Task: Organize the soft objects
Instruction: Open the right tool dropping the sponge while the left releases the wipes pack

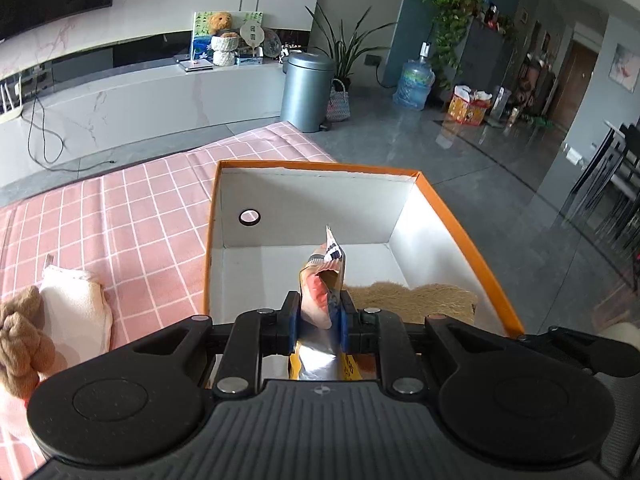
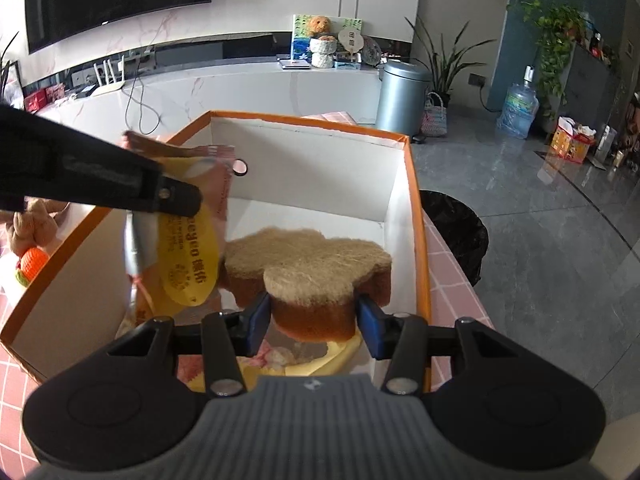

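Over the orange box [image 2: 416, 184], each hand-held gripper grips — left [image 1: 316, 322] a snack packet [image 1: 322, 292], right [image 2: 314, 318] a fuzzy pad [image 2: 316, 272].

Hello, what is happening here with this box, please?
A person holds tongs in each hand over an orange box on a pink checked cloth. The left tongs grip a snack packet; the right tongs grip a brown fuzzy pad. Both are inside the box.

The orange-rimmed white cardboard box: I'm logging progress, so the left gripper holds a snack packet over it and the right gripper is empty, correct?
Not quite. The right gripper is not empty: the right wrist view shows it clamped on a tan, flower-shaped fuzzy sponge inside the orange-rimmed white cardboard box. The left gripper does hold the yellow-and-pink snack packet.
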{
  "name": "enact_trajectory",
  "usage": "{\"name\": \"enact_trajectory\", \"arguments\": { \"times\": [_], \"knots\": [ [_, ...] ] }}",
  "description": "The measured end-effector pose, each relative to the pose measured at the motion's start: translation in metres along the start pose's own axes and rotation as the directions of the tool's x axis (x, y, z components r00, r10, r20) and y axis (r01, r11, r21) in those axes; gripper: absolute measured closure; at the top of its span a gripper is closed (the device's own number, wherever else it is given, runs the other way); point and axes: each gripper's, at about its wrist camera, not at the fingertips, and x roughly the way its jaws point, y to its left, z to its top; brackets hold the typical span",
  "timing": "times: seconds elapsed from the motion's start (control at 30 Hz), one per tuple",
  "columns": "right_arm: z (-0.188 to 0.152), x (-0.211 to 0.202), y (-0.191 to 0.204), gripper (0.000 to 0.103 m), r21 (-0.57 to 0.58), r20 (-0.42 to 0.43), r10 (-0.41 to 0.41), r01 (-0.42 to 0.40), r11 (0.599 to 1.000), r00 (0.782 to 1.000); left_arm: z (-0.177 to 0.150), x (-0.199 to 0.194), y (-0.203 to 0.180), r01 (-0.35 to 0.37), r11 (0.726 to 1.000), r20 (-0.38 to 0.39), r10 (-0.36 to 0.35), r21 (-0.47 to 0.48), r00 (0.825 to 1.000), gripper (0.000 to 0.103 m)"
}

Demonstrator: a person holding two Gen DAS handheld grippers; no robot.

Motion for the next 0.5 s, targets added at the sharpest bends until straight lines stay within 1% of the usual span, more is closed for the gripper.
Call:
{"name": "enact_trajectory", "arguments": {
  "times": [0.03,0.17,0.23,0.3,0.43,0.5],
  "knots": [
    [0.0,0.0,-0.001,0.057,-0.003,-0.004,0.01,-0.01,1.0,1.0,0.0,0.002,-0.001,-0.001,1.0,-0.003,0.001,0.006,1.0,0.082],
    [0.001,-0.001,-0.002,0.058,-0.019,-0.009,0.021,-0.021,1.0,1.0,-0.003,0.005,-0.001,0.011,1.0,-0.011,-0.011,0.003,1.0,0.079],
    [0.002,-0.002,-0.003,0.057,-0.016,-0.012,0.027,-0.027,1.0,1.0,-0.004,0.002,0.0,0.012,1.0,-0.003,-0.012,0.001,1.0,0.074],
    [0.004,-0.003,-0.005,0.056,-0.003,-0.014,0.036,-0.036,0.999,0.999,-0.005,0.0,0.0,0.018,1.0,-0.008,-0.018,0.0,1.0,0.064],
    [0.004,-0.007,-0.009,0.056,0.021,-0.019,0.051,-0.05,0.999,0.999,-0.006,-0.01,0.003,0.036,0.999,-0.008,-0.036,-0.016,0.999,0.054],
    [0.003,-0.01,-0.009,0.056,0.031,-0.025,0.065,-0.064,0.997,0.998,-0.008,-0.015,0.004,0.051,0.998,-0.009,-0.051,-0.026,0.999,0.044]
  ]
}}
